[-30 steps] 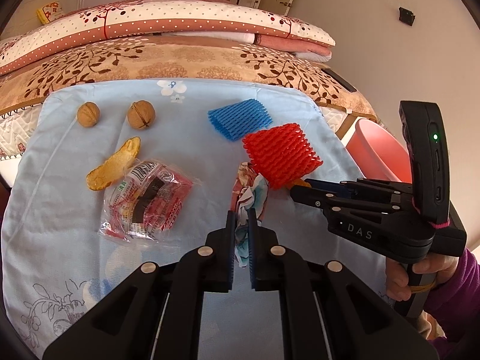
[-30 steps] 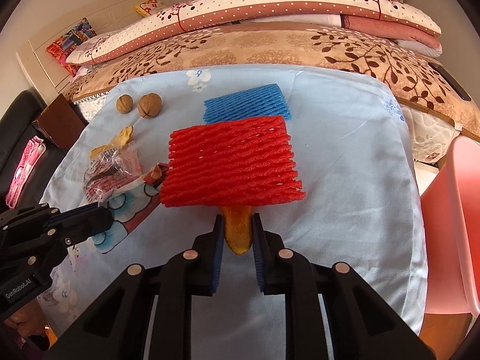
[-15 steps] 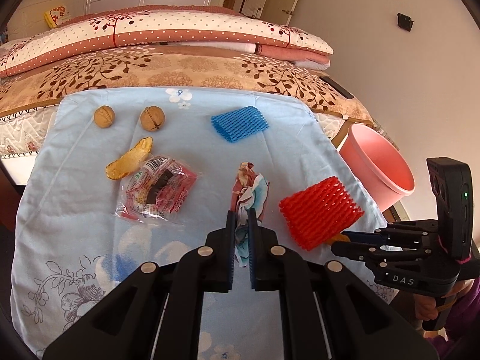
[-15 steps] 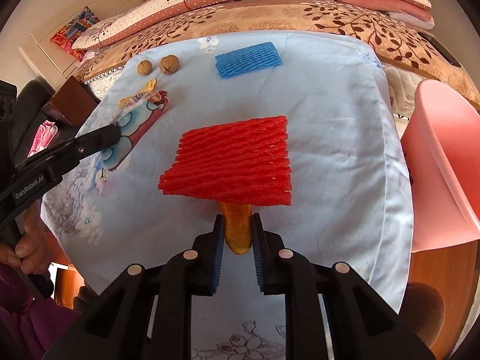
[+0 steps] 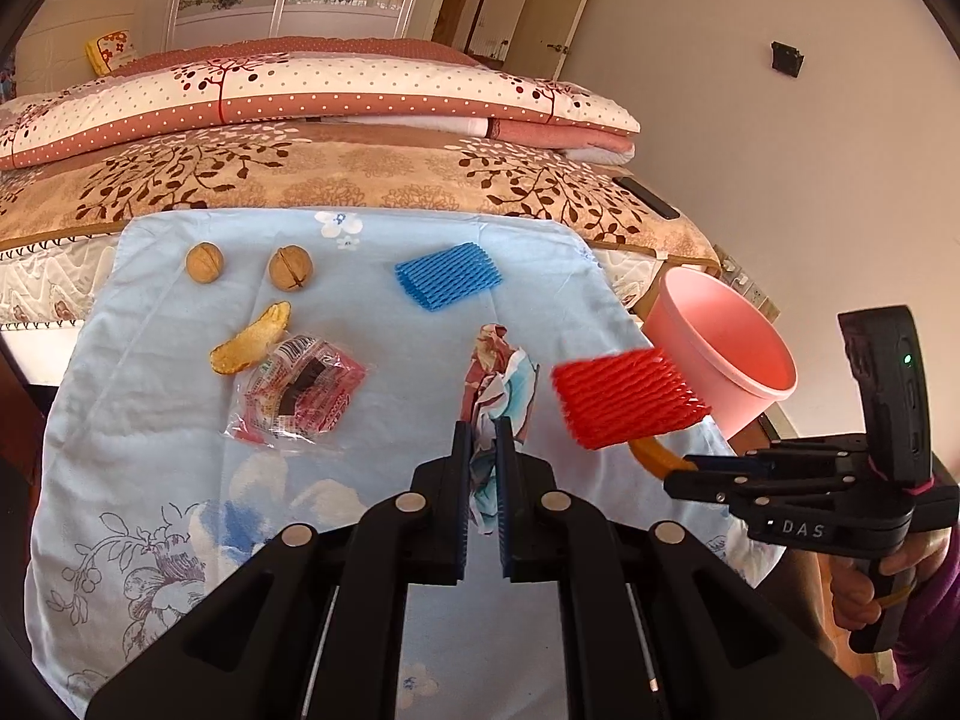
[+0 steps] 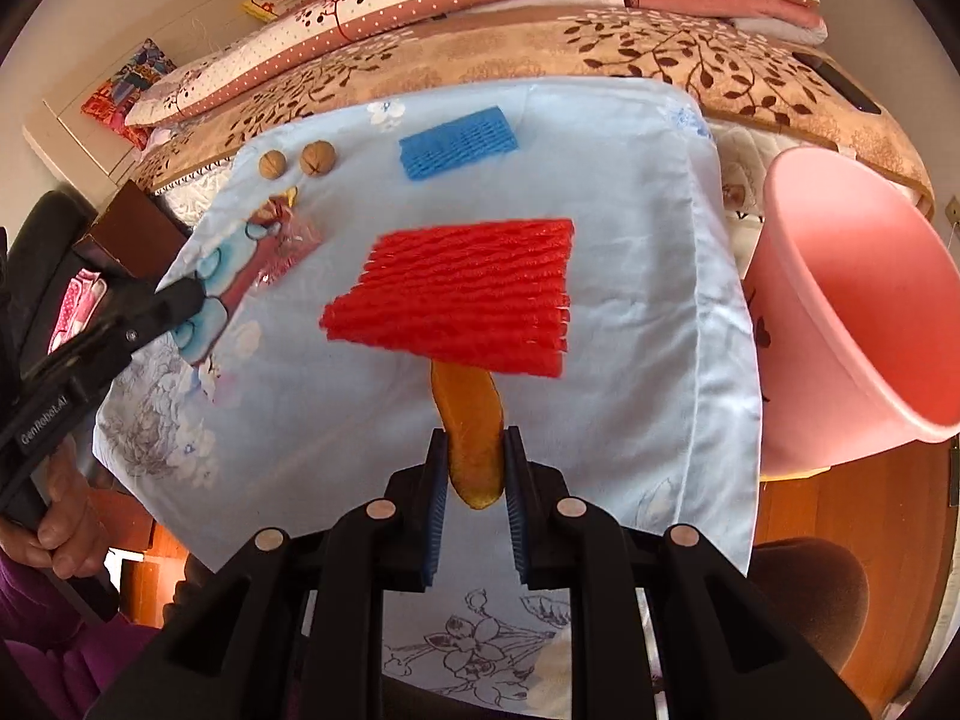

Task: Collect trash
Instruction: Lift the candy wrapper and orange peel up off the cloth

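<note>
My left gripper (image 5: 483,438) is shut on a crumpled colourful wrapper (image 5: 498,384), held above the blue cloth (image 5: 150,420). My right gripper (image 6: 476,450) is shut on an orange peel strip (image 6: 471,420). A red foam net (image 6: 462,294) rides on the peel's far end, off the cloth. In the left wrist view the right gripper (image 5: 678,471) holds that red net (image 5: 624,396) beside the pink bin (image 5: 720,354). In the right wrist view the bin (image 6: 852,312) stands at the right, and the left gripper (image 6: 186,294) with its wrapper (image 6: 222,264) is at the left.
On the cloth lie a blue foam net (image 5: 447,275), two walnuts (image 5: 204,262) (image 5: 290,267), another peel (image 5: 252,345) and a clear red snack packet (image 5: 300,396). A bed with folded quilts (image 5: 300,96) stands behind. Wooden floor (image 6: 840,510) shows past the cloth's right edge.
The right gripper carried the peel and red net from the middle of the cloth to its right edge by the bin. The left gripper drew back and up with the wrapper.
</note>
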